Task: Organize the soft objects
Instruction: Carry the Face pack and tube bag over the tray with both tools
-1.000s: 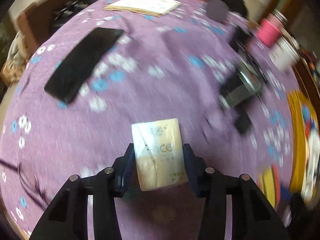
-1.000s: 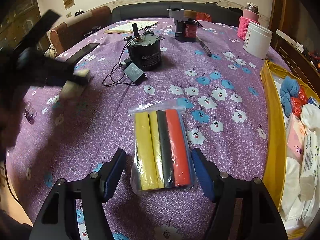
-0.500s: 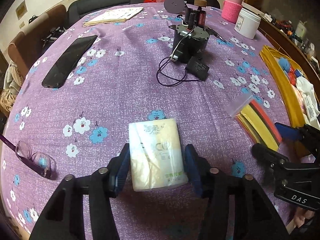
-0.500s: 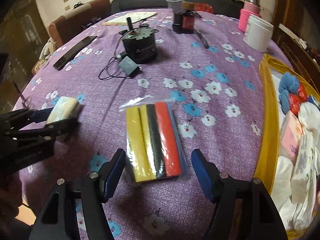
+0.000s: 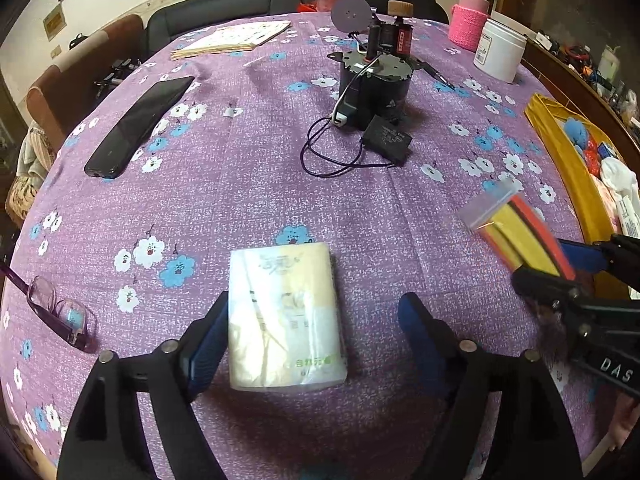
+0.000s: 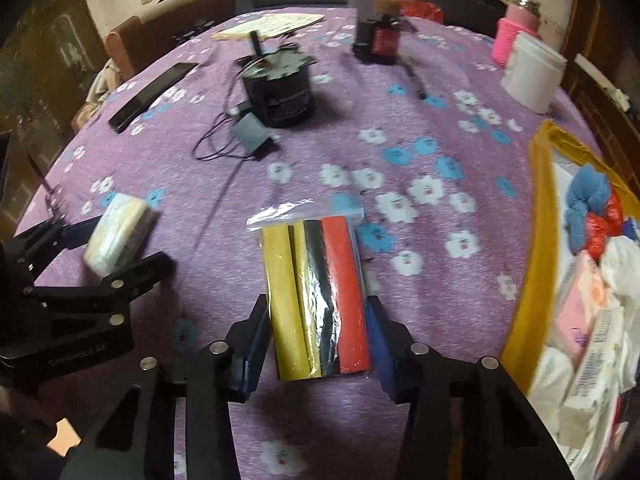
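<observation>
A cream tissue pack lies flat on the purple flowered cloth between the jaws of my left gripper. The jaws are opening: the left pad still brushes the pack and the right pad stands well clear. The right wrist view shows the same pack and left gripper at far left. My right gripper is closing on a clear bag of yellow, black and red strips, with both pads against its sides and the strips bunched. In the left wrist view the bag sticks out of the right gripper.
A yellow bin at the right edge holds tissue packs, a blue knit and other soft things. Farther back stand a black motor with cable, a phone, a booklet and a white jar. Glasses lie at left.
My left jaws have spread and let go of the tissue pack, which now rests on the cloth. My right jaws have closed in onto the bag of strips.
</observation>
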### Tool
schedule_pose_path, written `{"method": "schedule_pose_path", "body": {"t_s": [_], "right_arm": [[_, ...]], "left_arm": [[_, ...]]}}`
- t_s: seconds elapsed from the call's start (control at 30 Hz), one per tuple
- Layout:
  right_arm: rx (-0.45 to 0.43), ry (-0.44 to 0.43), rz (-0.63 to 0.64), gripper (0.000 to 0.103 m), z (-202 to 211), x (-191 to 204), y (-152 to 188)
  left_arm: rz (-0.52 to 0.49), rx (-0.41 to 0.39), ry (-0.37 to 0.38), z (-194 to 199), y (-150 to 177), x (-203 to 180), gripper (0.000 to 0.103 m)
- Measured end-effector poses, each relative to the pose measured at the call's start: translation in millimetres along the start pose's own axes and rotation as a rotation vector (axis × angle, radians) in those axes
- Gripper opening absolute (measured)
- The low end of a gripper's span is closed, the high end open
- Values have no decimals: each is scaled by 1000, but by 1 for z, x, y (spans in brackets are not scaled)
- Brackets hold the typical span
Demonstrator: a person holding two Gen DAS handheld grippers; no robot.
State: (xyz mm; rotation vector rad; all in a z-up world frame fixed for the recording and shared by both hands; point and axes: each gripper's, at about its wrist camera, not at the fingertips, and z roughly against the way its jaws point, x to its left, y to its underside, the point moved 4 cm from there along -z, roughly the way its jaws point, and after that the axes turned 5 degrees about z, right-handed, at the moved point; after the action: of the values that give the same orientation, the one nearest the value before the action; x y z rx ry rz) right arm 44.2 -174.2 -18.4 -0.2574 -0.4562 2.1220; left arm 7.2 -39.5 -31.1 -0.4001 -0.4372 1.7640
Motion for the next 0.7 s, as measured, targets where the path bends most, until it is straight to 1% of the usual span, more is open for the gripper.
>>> {"method": "schedule_pose_path", "body": {"t_s": [0.17,0.23,0.4,0.47,0.5,0.53,0.57,0.6,0.63,0.67,0.7], "right_arm": [[-18,-8,8,52,-1,-3,2],[-29,-6,32,53,-1,-1,4],[-56,-26,60,64,-1,2,8],[-55,-17,72,64,-2,4,8],[-52,-17,72,64,-2,4,8],[-51,-21,71,64,-2,4,8],[-50,-23,70,64,-2,3,8],[-46,-23,69,62,-2,3,7],[-43,-14,69,60,-2,3,7],[-42,-6,65,52,-1,2,7],[-42,-3,60,50,0,0,6]], "left_arm": [[15,6,-11,-3,-2,-2,90],[14,10,-12,-5,-2,-4,96],[33,8,-23,-6,-2,-3,96],[37,1,-27,-4,-2,-4,92],[35,-2,-27,-3,-2,-4,85],[31,-7,-27,-1,-2,-6,73],[26,-13,-25,1,-3,-7,66],[19,-14,-21,3,-4,-9,56],[12,-13,-19,4,-4,-10,51],[7,-13,-17,4,-4,-12,48],[3,-13,-14,5,-4,-13,45]]}}
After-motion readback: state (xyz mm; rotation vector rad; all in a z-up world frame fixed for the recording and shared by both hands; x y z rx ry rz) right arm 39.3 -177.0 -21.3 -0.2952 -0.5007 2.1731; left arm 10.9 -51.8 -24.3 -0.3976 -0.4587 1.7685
